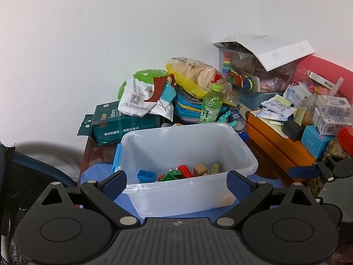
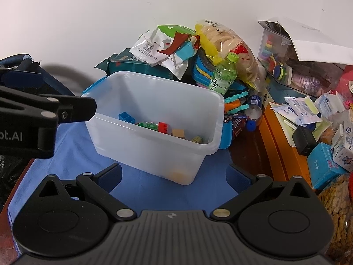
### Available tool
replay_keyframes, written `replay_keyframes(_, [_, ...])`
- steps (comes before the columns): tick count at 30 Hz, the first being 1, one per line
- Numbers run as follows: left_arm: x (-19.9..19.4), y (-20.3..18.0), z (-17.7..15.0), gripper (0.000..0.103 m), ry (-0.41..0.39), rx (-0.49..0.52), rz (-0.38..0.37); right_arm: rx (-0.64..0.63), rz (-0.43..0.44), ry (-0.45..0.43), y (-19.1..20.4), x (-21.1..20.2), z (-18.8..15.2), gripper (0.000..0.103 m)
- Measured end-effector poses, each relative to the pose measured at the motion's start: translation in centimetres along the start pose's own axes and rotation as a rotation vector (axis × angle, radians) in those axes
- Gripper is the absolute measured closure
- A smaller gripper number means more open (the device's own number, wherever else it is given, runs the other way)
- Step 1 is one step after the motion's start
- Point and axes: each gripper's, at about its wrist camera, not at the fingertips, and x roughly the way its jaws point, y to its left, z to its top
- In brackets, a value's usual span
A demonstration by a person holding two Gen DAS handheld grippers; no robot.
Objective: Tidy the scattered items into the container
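Note:
A translucent white plastic bin [image 1: 154, 141] with blue latches stands on a blue cloth [image 2: 72, 154]; it also shows in the right wrist view [image 2: 154, 92]. Inside lie several toy bricks: a blue one [image 1: 146, 175], a red one [image 1: 185, 170], a green one [image 1: 169, 176] and a tan cube [image 1: 200, 169]. My left gripper [image 1: 177, 184] is open and empty, its jaws wide apart in front of the bin's near wall. My right gripper [image 2: 174, 177] is open and empty over the cloth, just short of the bin. The left gripper [image 2: 72, 110] appears side-on in the right wrist view, left of the bin.
Clutter is piled behind and right of the bin: a green tea bottle [image 1: 211, 103], a bag of crackers [image 1: 198, 75], a dark green tissue pack [image 1: 119, 123], an orange box [image 1: 278, 145] with packets and cartons on it, a clear toy box [image 1: 253, 70], and a snack jar [image 2: 337, 203].

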Motion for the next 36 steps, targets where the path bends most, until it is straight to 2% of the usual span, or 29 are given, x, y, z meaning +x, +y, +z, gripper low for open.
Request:
replay_keyframes(12, [0.2, -0.8, -0.2, 0.004, 0.01, 0.061, 0.102, 0.007, -0.013, 0.001, 0.0, 0.1, 0.0, 0.0])
replay_keyframes(36, [0.6, -1.2, -0.5, 0.004, 0.033, 0.062, 0.107, 0.012, -0.024, 0.01, -0.2, 0.3, 0.0, 0.0])
